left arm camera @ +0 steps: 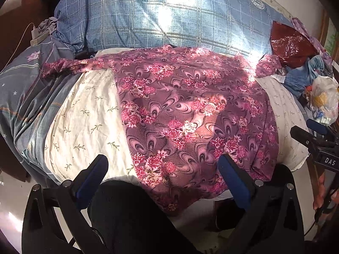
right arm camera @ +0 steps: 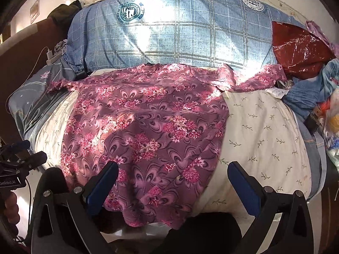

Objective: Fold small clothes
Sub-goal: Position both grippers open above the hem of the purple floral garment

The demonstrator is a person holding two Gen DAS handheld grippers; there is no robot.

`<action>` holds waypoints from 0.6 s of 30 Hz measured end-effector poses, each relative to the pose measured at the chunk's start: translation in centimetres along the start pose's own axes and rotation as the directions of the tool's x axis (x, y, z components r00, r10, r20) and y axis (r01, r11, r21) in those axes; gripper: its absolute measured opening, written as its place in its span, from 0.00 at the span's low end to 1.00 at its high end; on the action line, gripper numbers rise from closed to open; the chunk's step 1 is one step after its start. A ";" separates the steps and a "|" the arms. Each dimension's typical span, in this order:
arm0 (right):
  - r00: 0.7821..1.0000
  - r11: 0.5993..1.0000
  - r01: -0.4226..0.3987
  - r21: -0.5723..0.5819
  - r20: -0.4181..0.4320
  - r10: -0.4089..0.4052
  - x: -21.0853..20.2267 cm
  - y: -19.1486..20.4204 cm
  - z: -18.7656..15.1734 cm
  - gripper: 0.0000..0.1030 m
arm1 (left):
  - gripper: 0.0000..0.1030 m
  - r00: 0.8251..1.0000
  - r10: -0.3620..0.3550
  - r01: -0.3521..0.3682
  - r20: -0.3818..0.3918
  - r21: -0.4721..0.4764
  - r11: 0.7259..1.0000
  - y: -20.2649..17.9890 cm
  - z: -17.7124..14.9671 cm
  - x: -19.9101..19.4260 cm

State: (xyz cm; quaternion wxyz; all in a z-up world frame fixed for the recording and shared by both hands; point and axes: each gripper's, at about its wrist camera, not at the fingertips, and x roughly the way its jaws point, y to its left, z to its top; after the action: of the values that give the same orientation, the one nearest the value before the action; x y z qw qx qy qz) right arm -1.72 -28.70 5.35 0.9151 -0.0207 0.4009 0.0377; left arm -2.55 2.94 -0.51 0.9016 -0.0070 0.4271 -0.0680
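A purple floral shirt (left arm camera: 190,110) lies spread flat on a cream sheet (left arm camera: 84,122), sleeves out to both sides, its hem hanging over the near bed edge. It also shows in the right wrist view (right arm camera: 148,131). My left gripper (left arm camera: 163,169) is open and empty, hovering above the shirt's near left hem. My right gripper (right arm camera: 172,175) is open and empty, above the shirt's near right hem. The right gripper also shows at the right edge of the left wrist view (left arm camera: 313,135), and the left gripper at the left edge of the right wrist view (right arm camera: 25,158).
A blue plaid pillow (left arm camera: 169,17) lies along the far side. A red plastic bag (left arm camera: 290,44), blue clothes (left arm camera: 303,76) and a white bag (left arm camera: 324,97) are piled at the right. A grey star quilt (left arm camera: 25,97) is at the left. A dark object (left arm camera: 127,216) sits below the bed edge.
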 end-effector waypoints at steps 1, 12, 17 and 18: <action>1.000 1.000 0.002 0.000 0.003 -0.002 -0.1 0.0 0.0 1.00 | 1.00 1.000 0.005 -0.005 0.000 0.005 1.000 -0.1 0.0 0.0; 1.000 0.999 0.029 0.027 0.010 -0.029 -0.2 -1.0 -0.3 1.00 | 1.00 0.999 0.034 -0.033 -0.015 0.011 0.999 -1.3 0.0 0.6; 0.999 0.998 0.038 0.056 0.002 -0.039 -0.1 -1.7 -0.5 1.00 | 1.00 0.999 0.054 -0.054 -0.003 0.034 0.998 -1.9 -0.2 0.5; 0.999 0.997 0.043 0.061 -0.001 -0.043 0.0 -1.9 -0.6 1.00 | 1.00 0.998 0.056 -0.055 -0.004 0.036 0.998 -2.0 -0.2 0.6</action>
State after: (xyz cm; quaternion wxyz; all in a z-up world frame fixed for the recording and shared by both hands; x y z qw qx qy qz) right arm -1.99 -30.62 5.01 0.9159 -0.0011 0.4013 0.0059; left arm -2.63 0.91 -0.95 0.9019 0.0213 0.4283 -0.0506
